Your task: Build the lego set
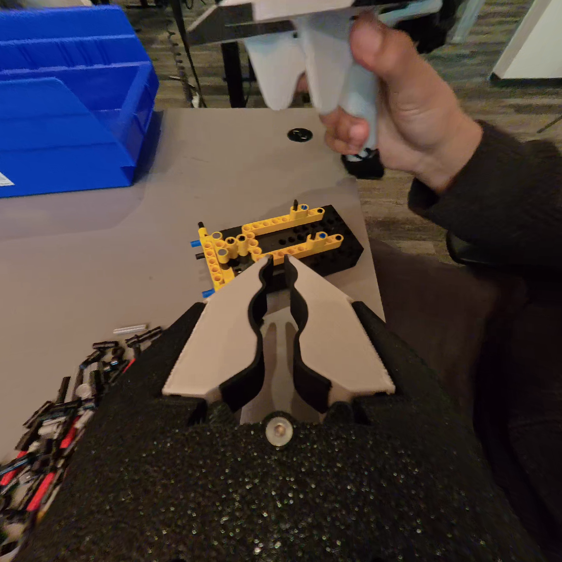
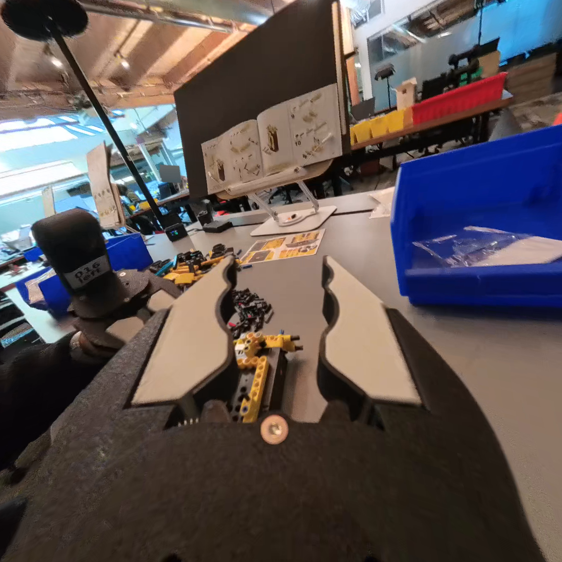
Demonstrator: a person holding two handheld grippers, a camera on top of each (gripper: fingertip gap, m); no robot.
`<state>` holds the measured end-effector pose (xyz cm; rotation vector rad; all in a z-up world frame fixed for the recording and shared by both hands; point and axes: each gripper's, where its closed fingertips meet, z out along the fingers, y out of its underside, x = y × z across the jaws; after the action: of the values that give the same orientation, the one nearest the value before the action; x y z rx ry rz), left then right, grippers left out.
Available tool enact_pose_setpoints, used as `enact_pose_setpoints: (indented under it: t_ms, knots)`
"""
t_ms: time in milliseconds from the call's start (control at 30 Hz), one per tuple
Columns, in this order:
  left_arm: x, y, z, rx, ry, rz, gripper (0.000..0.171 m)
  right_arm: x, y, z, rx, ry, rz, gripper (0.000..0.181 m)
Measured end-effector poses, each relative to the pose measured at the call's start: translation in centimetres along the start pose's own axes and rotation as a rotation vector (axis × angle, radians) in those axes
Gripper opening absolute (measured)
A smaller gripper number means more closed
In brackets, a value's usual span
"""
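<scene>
A yellow and black brick assembly [image 1: 273, 240] lies on the grey table [image 1: 152, 243] near its right edge. It has yellow beams with holes on a black perforated block, with blue and black pins sticking out. My left gripper [image 1: 278, 258] is closed to a narrow gap, and its tips pinch the near edge of the assembly. My right gripper [image 2: 279, 264] is wide open and empty, raised over the assembly [image 2: 258, 365]. In the left wrist view the right gripper [image 1: 301, 108] hangs above the far table edge, held by a hand [image 1: 404, 100].
A blue bin [image 1: 67, 100] stands at the table's left, and also shows in the right wrist view [image 2: 474, 243]. Loose black, red and white pins [image 1: 60, 410] lie by my left gripper. Beyond are more loose pieces [image 2: 194, 264], a sticker sheet [image 2: 286, 246] and an open booklet on a stand [image 2: 273, 146]. The gap from one gripper's tips to the other's is roughly 12 cm.
</scene>
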<state>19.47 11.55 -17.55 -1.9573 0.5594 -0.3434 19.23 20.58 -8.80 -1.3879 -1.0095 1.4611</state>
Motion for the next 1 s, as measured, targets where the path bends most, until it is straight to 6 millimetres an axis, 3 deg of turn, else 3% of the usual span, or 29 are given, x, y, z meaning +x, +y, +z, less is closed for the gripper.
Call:
enact_pose_setpoints:
  t_ms: [100, 167, 233, 267, 567, 1000]
  knots:
    - [0.7, 0.2, 0.1, -0.017, 0.035, -0.035, 0.006, 1.2, 1.9, 1.0, -0.059, 0.039, -0.058, 0.048]
    - [0.7, 0.5, 0.1, -0.029, 0.019, -0.029, 0.007, 2.4, 3.4, 0.7, -0.115, 0.098, -0.093, 0.039]
    - [0.5, 0.7, 0.2, -0.046, -0.023, -0.020, 0.008, 3.0, 4.2, 0.1, -0.162, 0.119, -0.018, 0.005]
    - [0.4, 0.9, 0.3, -0.052, -0.041, -0.022, 0.010, 2.8, 4.3, -0.1, -0.170, 0.101, 0.010, 0.000]
    - [-1.6, 3.1, 0.3, -0.172, -0.119, -0.165, 0.018, 4.9, 6.0, -0.3, -0.284, 0.234, -0.034, 0.000]
    - [-1.6, 4.7, 0.9, -0.286, -0.140, -0.149, 0.019, 5.3, 7.3, 0.1, -0.368, 0.246, -0.010, 0.000]
